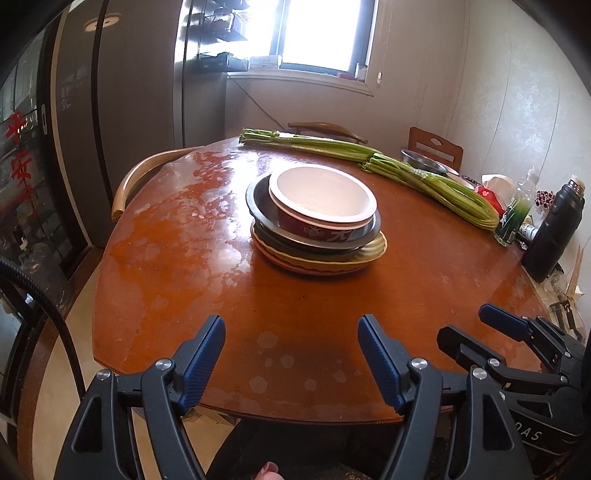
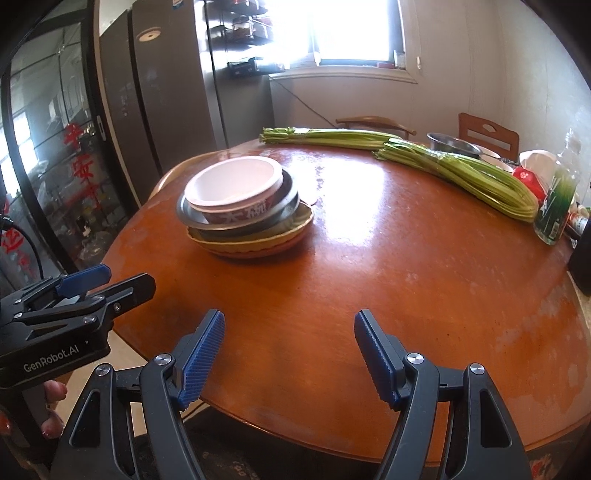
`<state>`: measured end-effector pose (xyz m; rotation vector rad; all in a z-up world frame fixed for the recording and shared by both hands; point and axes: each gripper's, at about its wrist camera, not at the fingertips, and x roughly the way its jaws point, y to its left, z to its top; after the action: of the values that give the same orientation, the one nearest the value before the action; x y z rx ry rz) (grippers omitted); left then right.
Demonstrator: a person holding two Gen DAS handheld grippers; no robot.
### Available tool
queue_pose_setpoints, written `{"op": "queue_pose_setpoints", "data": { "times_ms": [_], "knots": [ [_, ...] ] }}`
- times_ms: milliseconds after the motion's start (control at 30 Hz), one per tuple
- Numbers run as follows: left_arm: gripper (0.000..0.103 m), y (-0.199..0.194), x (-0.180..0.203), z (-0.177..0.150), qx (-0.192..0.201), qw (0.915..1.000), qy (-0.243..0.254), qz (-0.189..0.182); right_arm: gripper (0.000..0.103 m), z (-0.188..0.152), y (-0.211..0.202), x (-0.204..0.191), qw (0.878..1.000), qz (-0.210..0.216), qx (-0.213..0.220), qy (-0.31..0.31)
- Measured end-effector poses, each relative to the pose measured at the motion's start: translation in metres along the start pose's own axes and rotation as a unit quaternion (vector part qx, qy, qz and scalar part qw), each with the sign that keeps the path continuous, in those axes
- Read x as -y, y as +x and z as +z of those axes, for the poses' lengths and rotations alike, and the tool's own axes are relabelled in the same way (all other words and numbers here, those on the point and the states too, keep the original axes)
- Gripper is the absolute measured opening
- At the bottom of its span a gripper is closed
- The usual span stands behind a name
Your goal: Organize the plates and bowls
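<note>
Glossy round wooden table (image 1: 207,258) by a sunlit window (image 1: 317,33), stacked paper bowl (image 1: 321,197), metal bowl (image 1: 266,218) and yellow plates (image 1: 332,258) at table centre, celery bunches (image 1: 424,177) at 1 o'clock, left gripper (image 1: 291,360) and right gripper (image 2: 290,356) both spread wide, holding nothing, black thermos (image 1: 556,229) seen only from the left wrist.

Glossy wood, dull metal, matt plastic

Ahead of both tongs the round table (image 1: 207,280) is varnished reddish wood, glossy and glare-streaked, with pale worn patches near its edge; on it, the top bowl (image 1: 321,199) looks like smooth paper or plastic, white and matt inside with a printed red band outside; under it a metal basin (image 1: 258,206) shows a dull grey sheen; the lowest plates (image 1: 325,264) look like ribbed yellow and orange plastic; the left gripper (image 1: 291,360) and right gripper (image 2: 290,360) are matt black plastic with ridged blue rubbery pads (image 2: 201,360) and bright metal pins; far right, a steel bowl (image 1: 423,160) gleams, and a black flask (image 1: 554,229) is matt.
</note>
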<state>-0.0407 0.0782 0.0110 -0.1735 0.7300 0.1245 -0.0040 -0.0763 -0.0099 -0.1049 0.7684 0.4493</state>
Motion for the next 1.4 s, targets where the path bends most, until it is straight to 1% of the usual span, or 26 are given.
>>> {"op": "queue_pose_setpoints", "data": {
  "times_ms": [333,867,1400],
  "knots": [
    [0.074,0.012,0.002,-0.002,-0.014,0.9999,0.006,0.0,0.074,0.0,0.006,0.0,1.0,0.002,-0.004,0.005],
    [0.074,0.017,0.006,-0.003,-0.018,0.9998,0.009,0.0,0.074,-0.001,0.011,0.005,1.0,0.007,-0.007,0.011],
    [0.074,0.014,0.006,-0.002,-0.018,0.9997,0.013,0.011,0.074,0.0,0.012,0.003,1.0,0.008,-0.008,0.01]
  ]
}}
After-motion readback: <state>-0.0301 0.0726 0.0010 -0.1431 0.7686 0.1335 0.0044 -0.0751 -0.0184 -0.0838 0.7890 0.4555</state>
